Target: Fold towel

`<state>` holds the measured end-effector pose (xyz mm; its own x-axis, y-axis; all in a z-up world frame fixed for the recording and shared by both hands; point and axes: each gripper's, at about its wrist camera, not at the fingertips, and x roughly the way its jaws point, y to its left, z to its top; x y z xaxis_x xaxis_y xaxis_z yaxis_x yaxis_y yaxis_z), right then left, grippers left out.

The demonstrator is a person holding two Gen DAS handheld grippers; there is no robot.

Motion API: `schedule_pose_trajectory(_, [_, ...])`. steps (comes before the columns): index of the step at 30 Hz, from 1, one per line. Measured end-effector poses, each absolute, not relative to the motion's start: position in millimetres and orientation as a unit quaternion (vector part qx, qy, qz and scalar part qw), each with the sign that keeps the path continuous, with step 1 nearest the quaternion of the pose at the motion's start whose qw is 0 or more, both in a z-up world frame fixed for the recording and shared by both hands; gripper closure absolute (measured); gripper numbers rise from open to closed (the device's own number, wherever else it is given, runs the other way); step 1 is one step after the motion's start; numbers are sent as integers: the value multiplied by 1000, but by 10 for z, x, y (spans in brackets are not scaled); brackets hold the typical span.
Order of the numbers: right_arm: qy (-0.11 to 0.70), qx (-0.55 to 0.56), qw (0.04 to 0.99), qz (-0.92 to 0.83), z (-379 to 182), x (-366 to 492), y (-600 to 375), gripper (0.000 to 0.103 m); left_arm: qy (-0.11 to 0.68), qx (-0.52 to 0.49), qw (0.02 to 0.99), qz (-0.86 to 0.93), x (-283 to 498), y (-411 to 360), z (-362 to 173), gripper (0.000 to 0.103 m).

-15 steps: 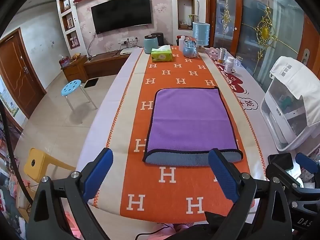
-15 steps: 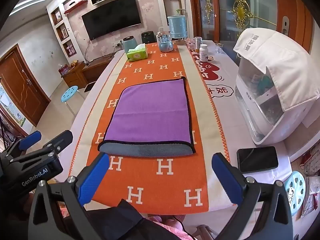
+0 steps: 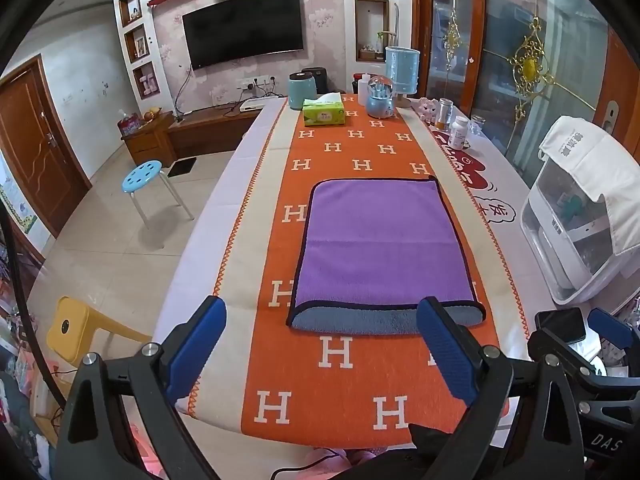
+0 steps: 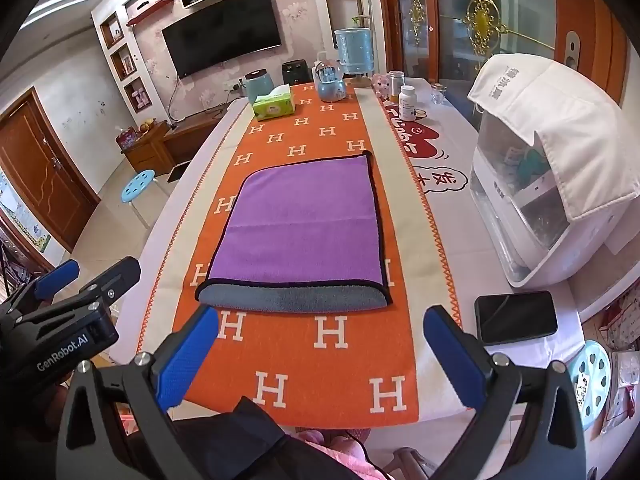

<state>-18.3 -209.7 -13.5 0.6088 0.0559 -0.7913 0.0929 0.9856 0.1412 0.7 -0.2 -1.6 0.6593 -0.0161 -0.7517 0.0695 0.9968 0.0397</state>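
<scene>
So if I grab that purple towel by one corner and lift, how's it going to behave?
The purple towel is probably floppy: it lies flat with a soft rolled fold at its near edge, so a lifted corner would likely droop and the layers fall open. Its plush pile suggests it would drag on the orange table runner rather than slide freely. It likely weighs little.

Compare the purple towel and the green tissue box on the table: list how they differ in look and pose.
The towel is purple with a dark edge; the tissue box is green. The towel lies flat, folded over with a grey underside showing at its near edge; the tissue box stands as a block with a tissue sticking up. The towel is near the camera; the tissue box sits at the far end. Both rest on the orange runner.
</scene>
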Motion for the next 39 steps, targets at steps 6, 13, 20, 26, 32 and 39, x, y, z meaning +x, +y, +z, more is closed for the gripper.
schedule_pose_trajectory(6, [444,85,892,-12,-138,-184,-2085,1,414,30,910,-28,13,14,62,7])
schedule_pose_trajectory(13, [449,85,889,-17,-174,-182,-2082,1,418,28,908,-32,40,41,34,7])
schedule_pose_trajectory(20, [456,83,886,-23,-168,-204,-2055,1,422,28,905,-38,51,60,-10,7])
schedule_pose_trajectory(26, [460,81,884,-31,-172,-231,-2011,1,427,27,903,-45,55,116,-37,7])
schedule_pose_trajectory(32, [467,83,880,-42,-182,-262,-1986,1,431,23,901,-48,74,164,-55,7])
schedule_pose_trajectory(39, [464,87,880,-49,-175,-273,-1945,1,442,27,895,-57,139,242,-114,7])
